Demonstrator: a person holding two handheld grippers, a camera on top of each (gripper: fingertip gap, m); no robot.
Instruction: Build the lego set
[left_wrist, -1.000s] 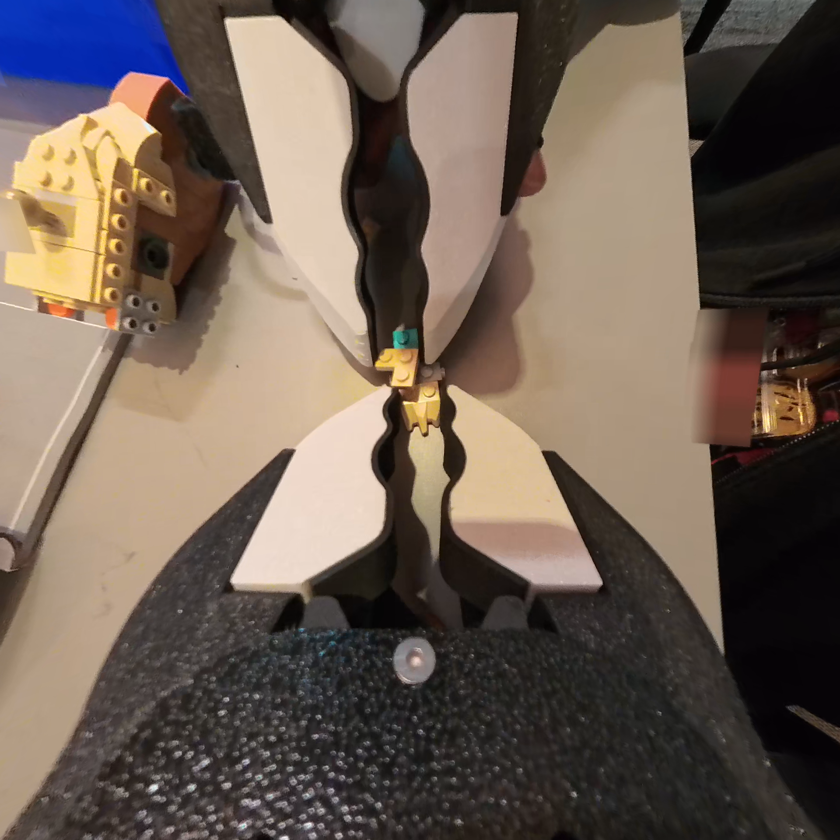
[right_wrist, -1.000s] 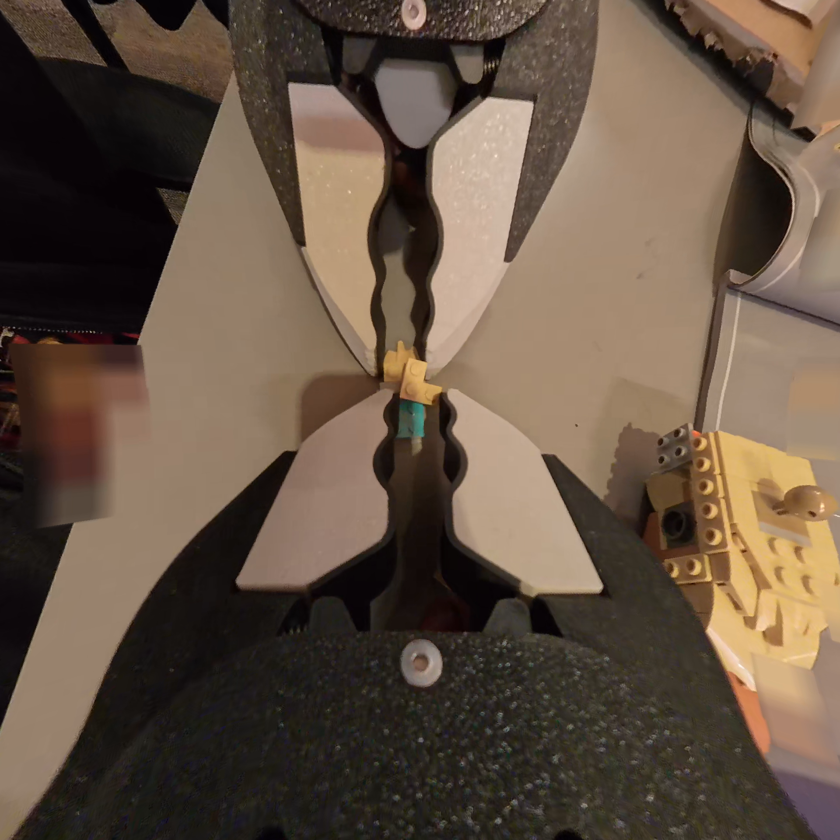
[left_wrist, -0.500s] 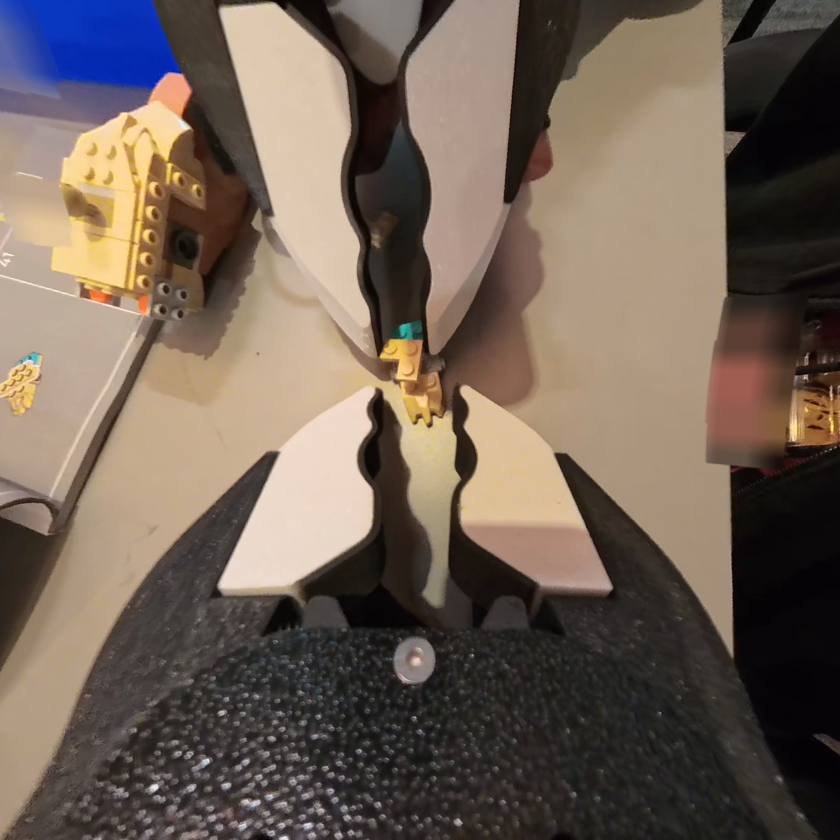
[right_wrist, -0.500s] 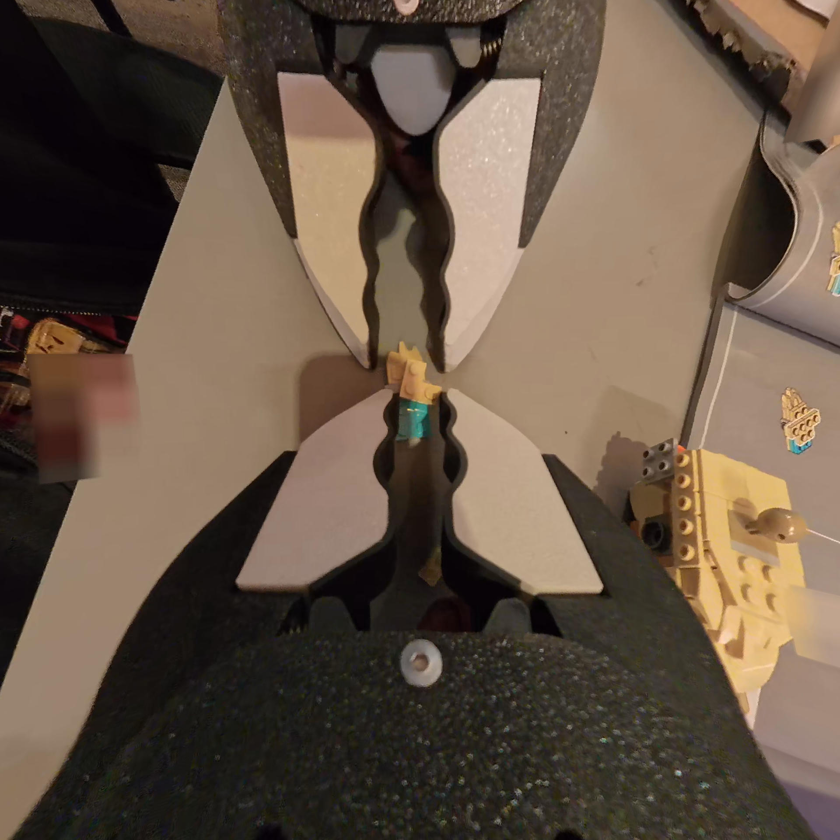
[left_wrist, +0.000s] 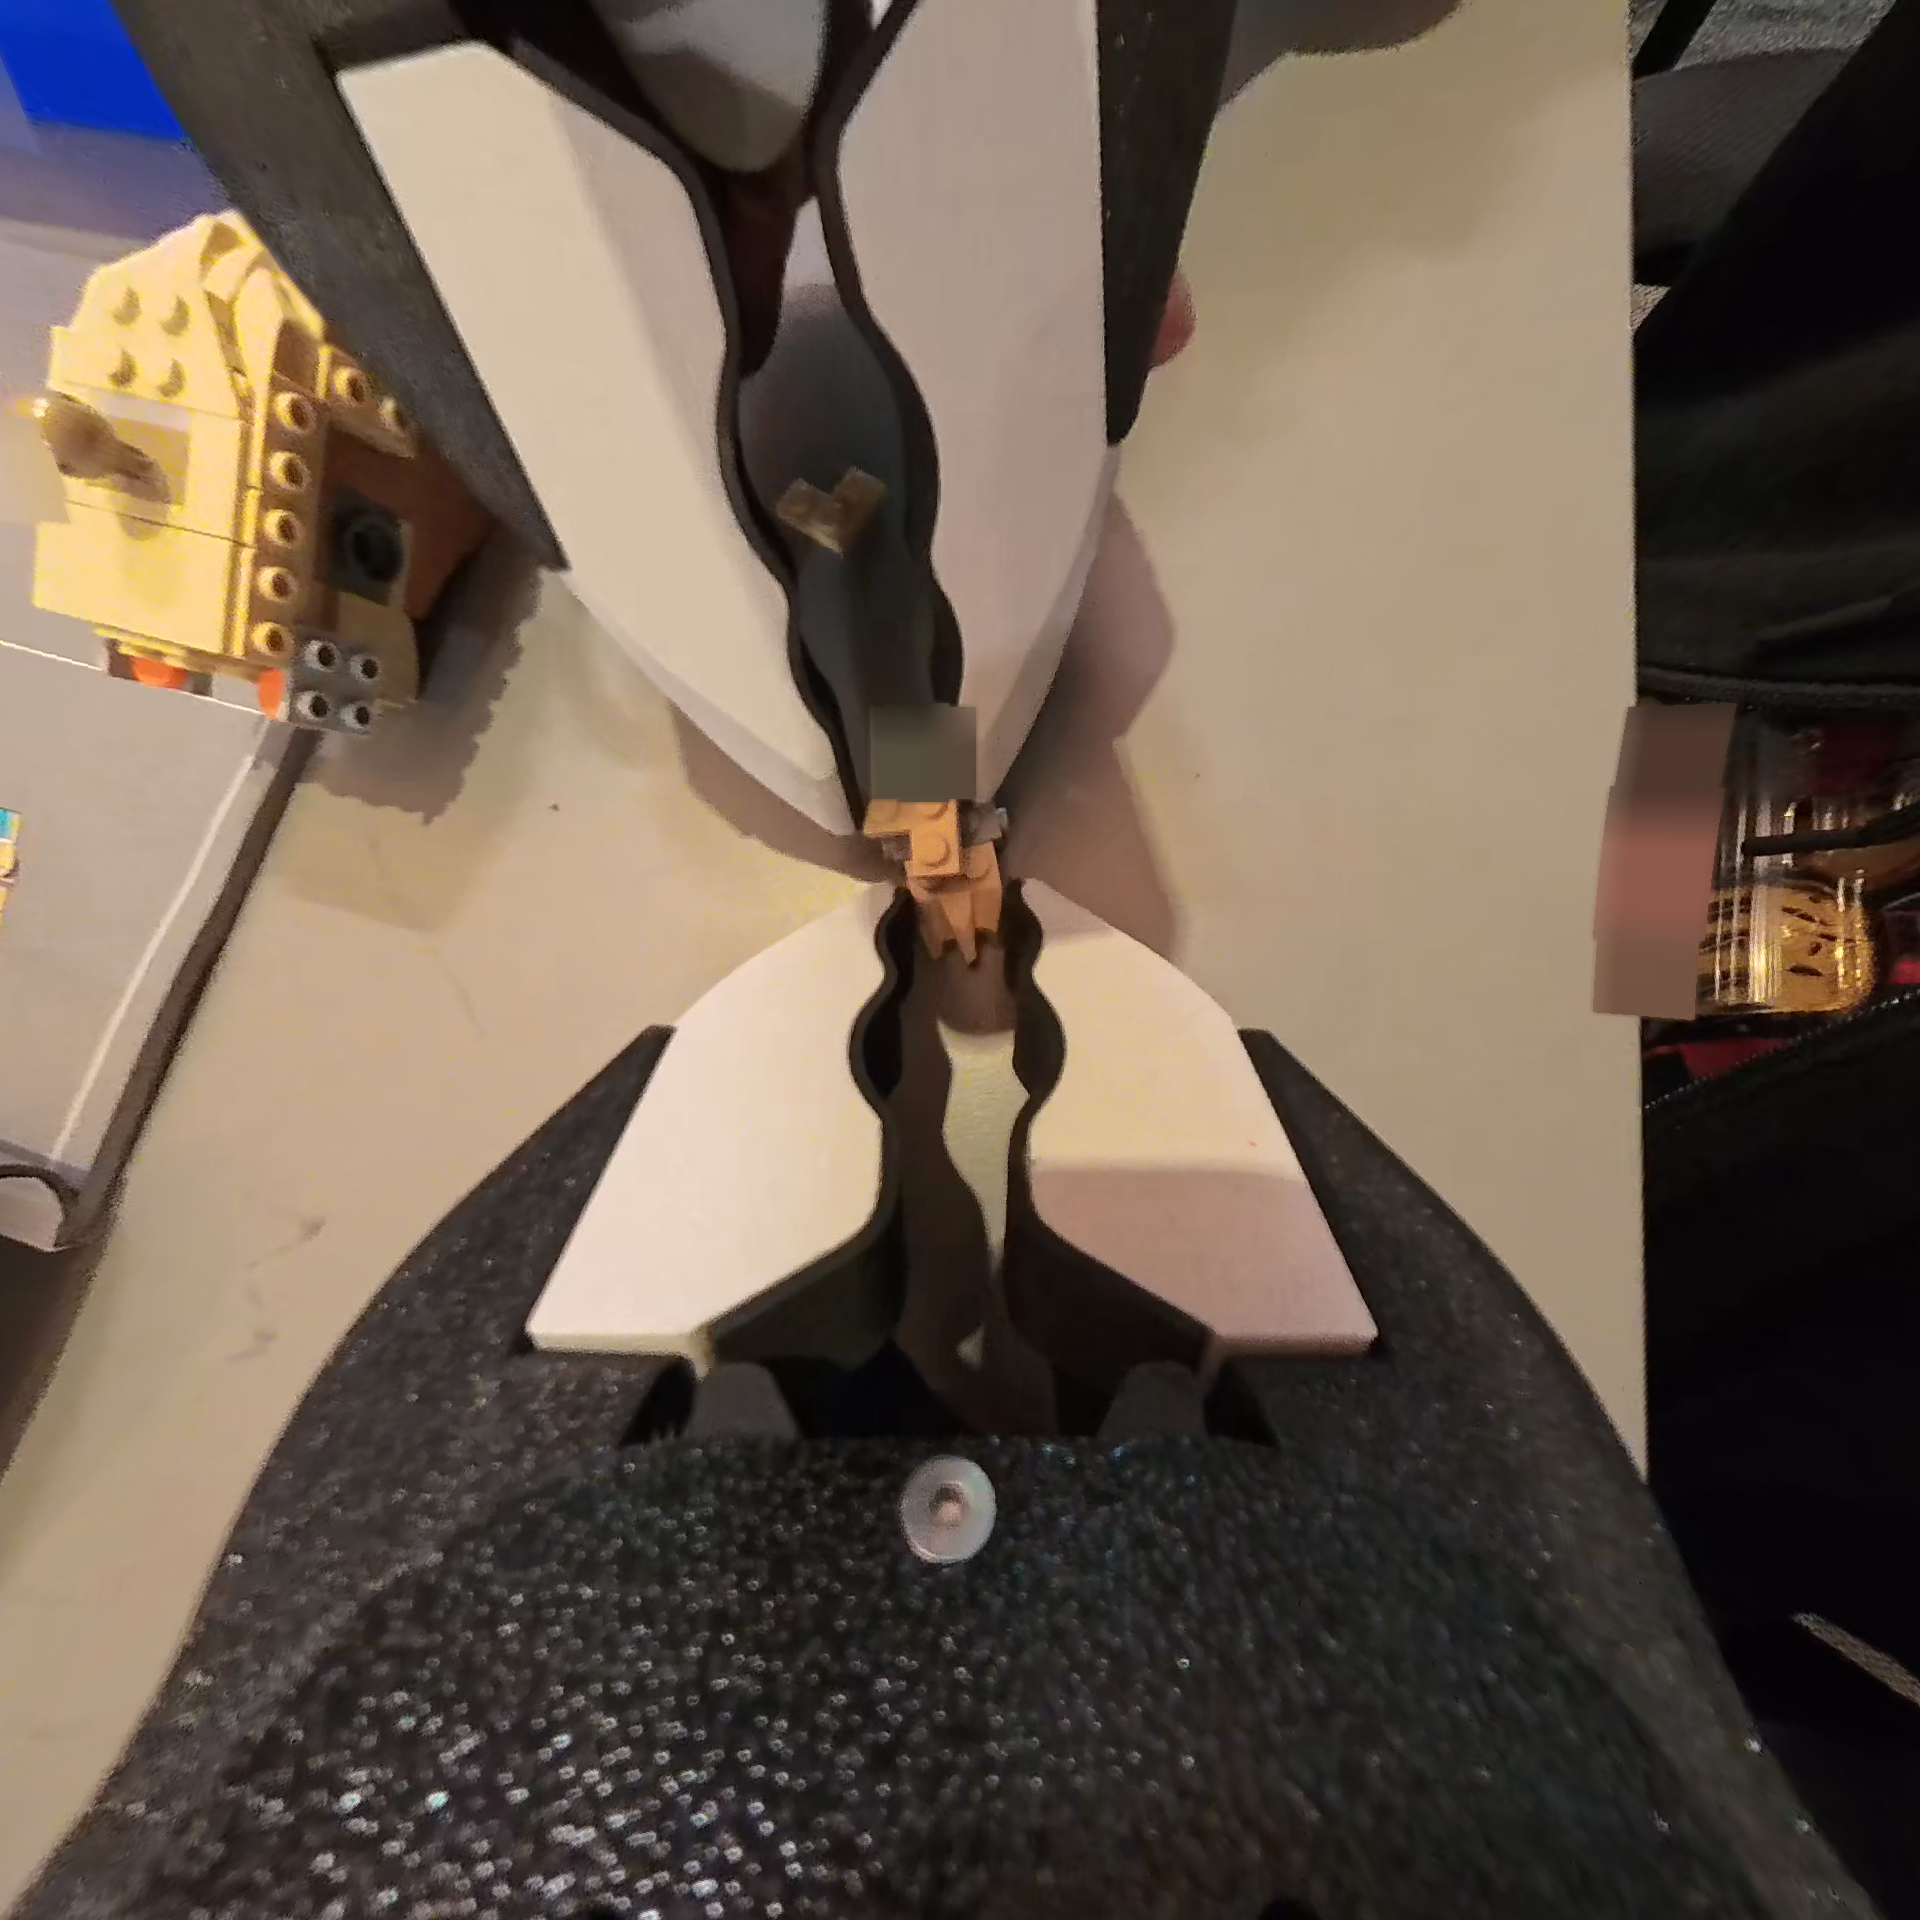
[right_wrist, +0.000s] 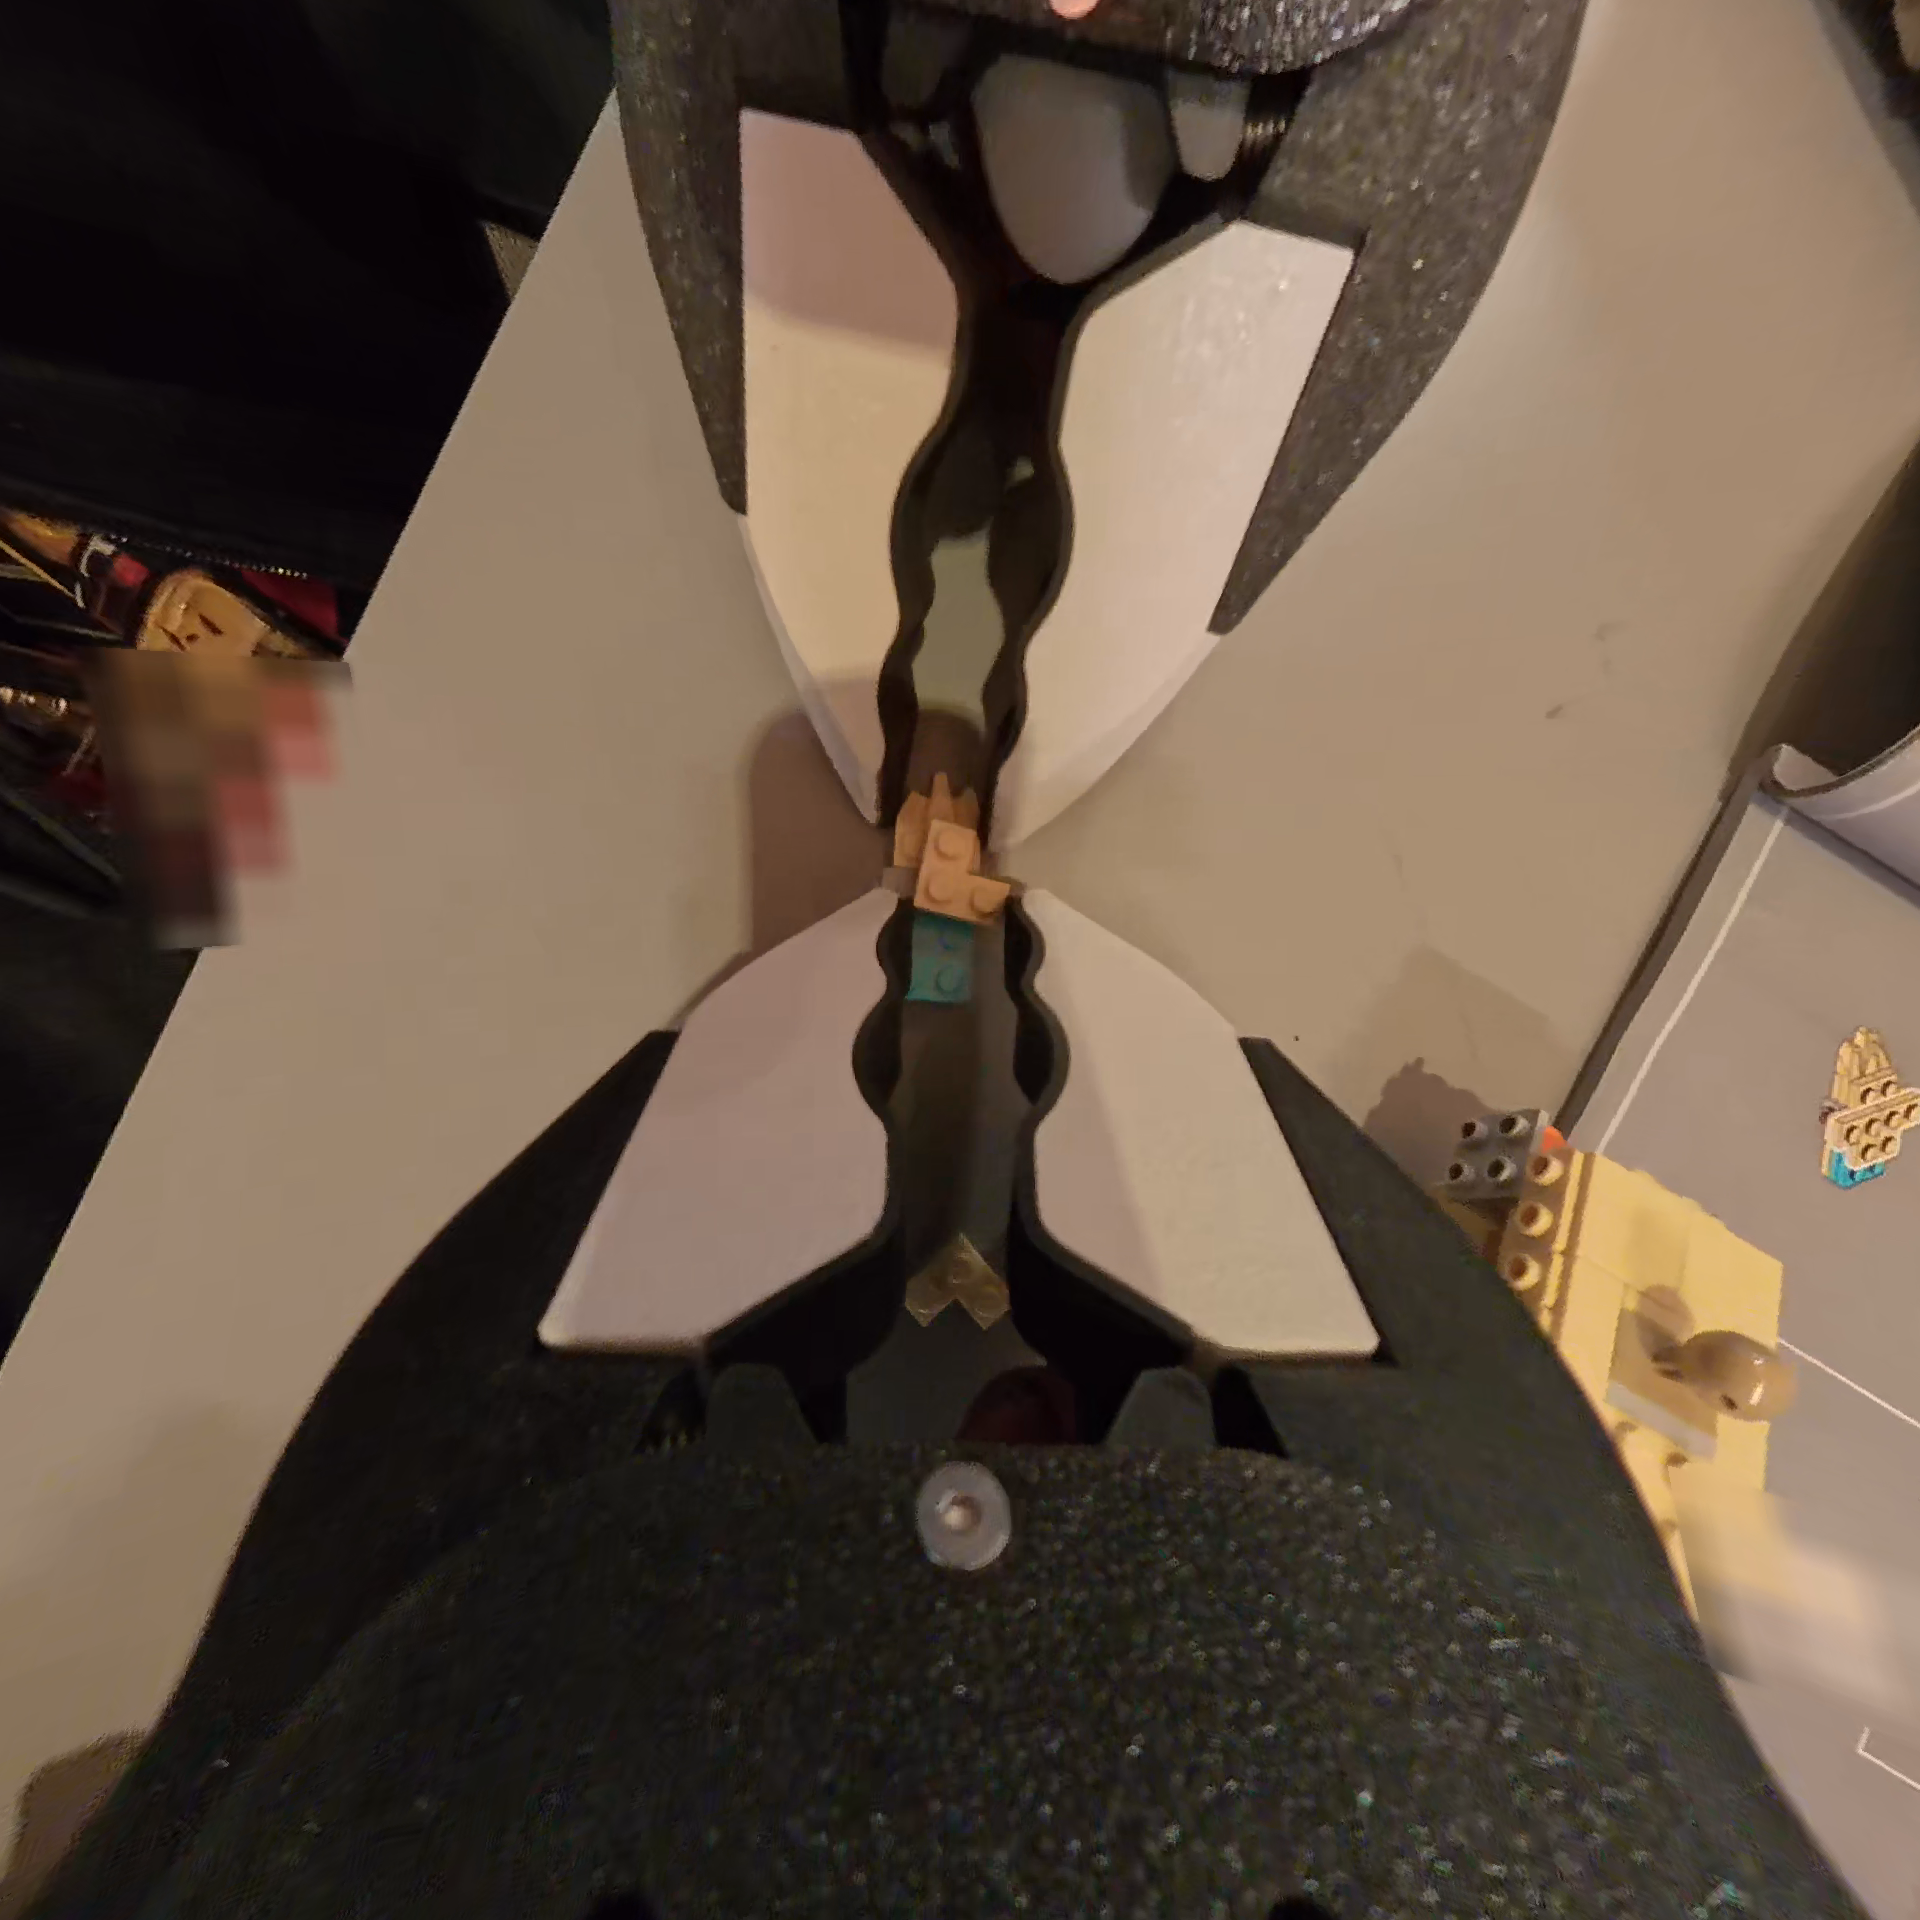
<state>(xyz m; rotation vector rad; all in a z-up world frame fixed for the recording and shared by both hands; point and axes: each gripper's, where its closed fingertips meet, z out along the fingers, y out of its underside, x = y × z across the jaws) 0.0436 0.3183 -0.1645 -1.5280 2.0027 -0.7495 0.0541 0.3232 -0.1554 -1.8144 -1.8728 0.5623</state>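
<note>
A small lego assembly (left_wrist: 940, 862) hangs above the white table (left_wrist: 1351, 623), gripped from both ends. It is a tan plate (right_wrist: 951, 873) with a tan claw piece (left_wrist: 961, 914) on one end and a teal brick (right_wrist: 940, 966) on the other. My left gripper (left_wrist: 956, 920) is shut on the claw end. My right gripper (right_wrist: 951, 925) faces it tip to tip and is shut on the teal end. The left gripper (right_wrist: 943, 826) also shows in the right wrist view, and the right gripper (left_wrist: 925, 805) in the left wrist view.
A large tan lego model (left_wrist: 218, 488) stands on the grey instruction booklet (left_wrist: 94, 883); it also shows in the right wrist view (right_wrist: 1621, 1299). A loose tan piece (left_wrist: 831, 509) lies on the table under the right gripper. The table's edge (left_wrist: 1636, 727) borders dark clutter. Left and right tips are no more than a few centimetres apart. My right gripper's tips are some 7 cm from the loose tan piece (left_wrist: 831, 509). My right wrist view (right_wrist: 958, 1279) looks at it from another angle.
My left gripper's fingers opened a little half a second ago and have closed again on the claw end. The right gripper kept its hold. Both grippers shifted slightly relative to the model.
</note>
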